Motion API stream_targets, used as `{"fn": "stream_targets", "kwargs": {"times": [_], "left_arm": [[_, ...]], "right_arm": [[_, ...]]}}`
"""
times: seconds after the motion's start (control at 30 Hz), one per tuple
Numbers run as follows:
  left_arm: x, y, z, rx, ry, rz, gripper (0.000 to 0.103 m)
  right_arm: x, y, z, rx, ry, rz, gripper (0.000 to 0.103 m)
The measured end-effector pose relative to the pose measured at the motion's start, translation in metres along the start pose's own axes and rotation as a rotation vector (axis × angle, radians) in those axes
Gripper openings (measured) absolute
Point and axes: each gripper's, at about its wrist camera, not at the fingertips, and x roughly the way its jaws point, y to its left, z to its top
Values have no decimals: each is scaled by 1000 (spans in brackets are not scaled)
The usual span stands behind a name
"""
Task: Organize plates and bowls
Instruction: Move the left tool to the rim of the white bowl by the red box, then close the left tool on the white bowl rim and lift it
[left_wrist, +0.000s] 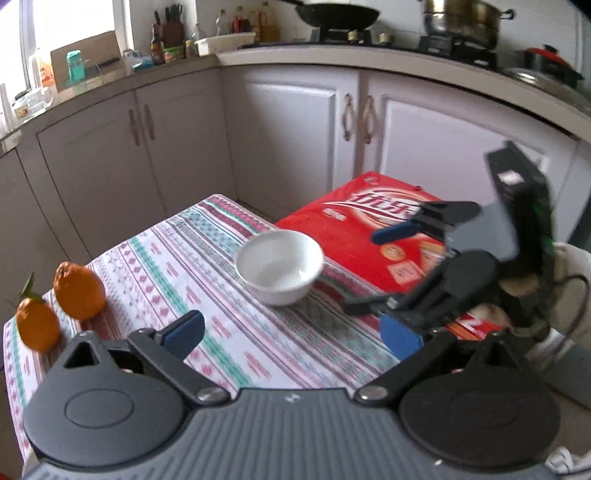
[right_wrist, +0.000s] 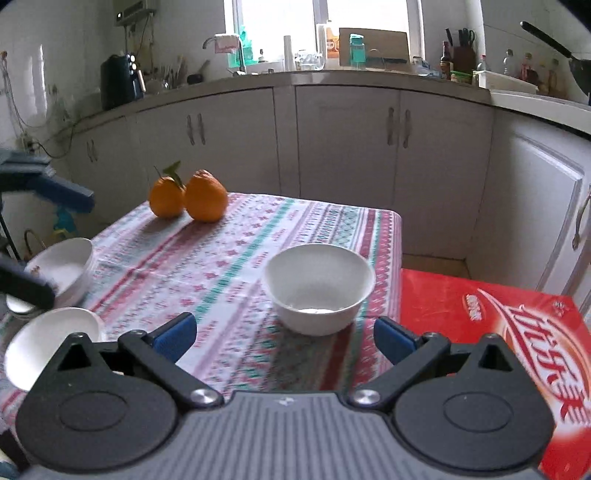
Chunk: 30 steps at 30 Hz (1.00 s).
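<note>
Bowls first, taken left to right. At nine o'clock in the right wrist view, stacked white ceramic bowls with a small red motif (right_wrist: 61, 267), sitting at the left edge of the striped patterned tablecloth (right_wrist: 236, 254). Just below, at about eight o'clock, another plain white bowl (right_wrist: 48, 343), partly hidden behind the gripper body; hard to say whether resting on a plate or straight on the cloth. Past these, at eleven o'clock, two knobbly orange citrus fruits (right_wrist: 188, 197), touching each other, one with a leaf. Near centre, at about one o'clock from the fingers, the empty round white porcelain bowl (right_wrist: 319, 288), upright, close to the cloth's right edge and just beside the flat red printed carton (right_wrist: 498, 332) at three o'clock.

Left gripper (left_wrist: 293, 338) spread wide and empty, hovering low over the cloth, the lone bowl ahead at twelve o'clock. Right gripper (right_wrist: 284, 338) likewise parted with nothing between the blue pads (right_wrist: 173, 336), aimed at the same bowl.

Risks, as a judgement: smooth thin rim likely to slip from a shallow pinch; both grippers converging on one bowl and colliding; a nudge sending the bowl off the near table edge or against the carton; a careless set-down toppling the stack.
</note>
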Motion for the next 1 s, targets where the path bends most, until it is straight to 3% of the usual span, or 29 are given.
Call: {"fn": "stream_targets", "kwargs": {"times": [0.33, 0.43, 0.6, 0.73, 0.87, 1.0], "left_arm": [[107, 20, 34, 2, 98, -18, 100], [126, 30, 37, -52, 119, -47, 94], [154, 47, 42, -131, 146, -59, 75], [171, 52, 45, -150, 166, -60, 72], [184, 57, 48, -166, 182, -69, 62], [191, 59, 49, -177, 189, -74, 55]], "right_arm": [[51, -20, 6, -102, 23, 31, 103], [63, -26, 8, -106, 30, 64, 103], [79, -31, 8, -117, 43, 94, 103], [85, -29, 8, -147, 55, 80, 102], [87, -29, 9, -158, 61, 83, 100], [89, -33, 9, -144, 65, 93, 93]]}}
